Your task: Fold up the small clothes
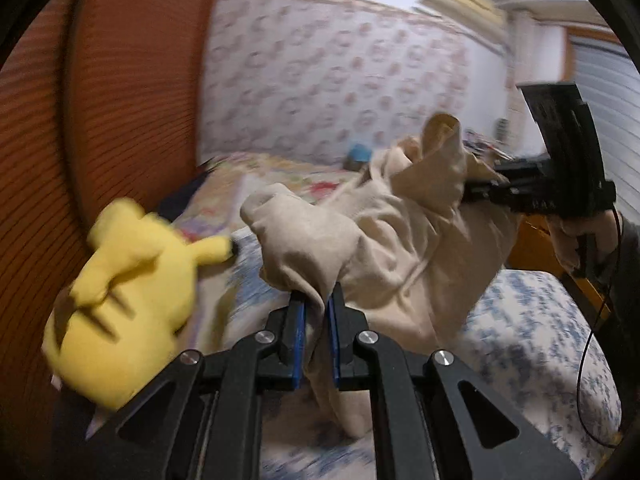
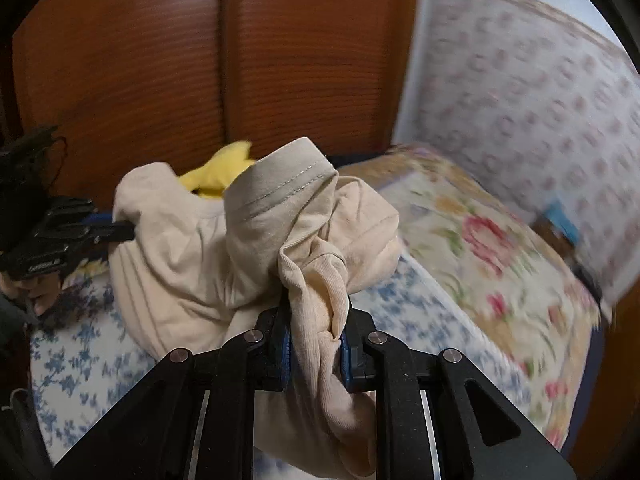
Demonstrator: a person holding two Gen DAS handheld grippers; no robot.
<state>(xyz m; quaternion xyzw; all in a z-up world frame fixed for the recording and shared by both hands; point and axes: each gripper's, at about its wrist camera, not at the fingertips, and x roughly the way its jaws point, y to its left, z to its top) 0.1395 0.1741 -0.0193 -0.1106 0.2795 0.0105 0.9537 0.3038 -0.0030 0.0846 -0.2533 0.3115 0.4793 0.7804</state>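
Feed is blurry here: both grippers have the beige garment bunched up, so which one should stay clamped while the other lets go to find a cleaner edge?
Probably keep the right gripper clamped: a stitched hem of the beige garment shows just above it. The left gripper pinches a shapeless bunch beside the yellow plush toy.

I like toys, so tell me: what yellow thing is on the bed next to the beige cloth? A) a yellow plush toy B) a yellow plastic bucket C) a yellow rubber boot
A: a soft yellow plush toy lies beside the crumpled beige cotton garment on the blue-flowered bed cover.
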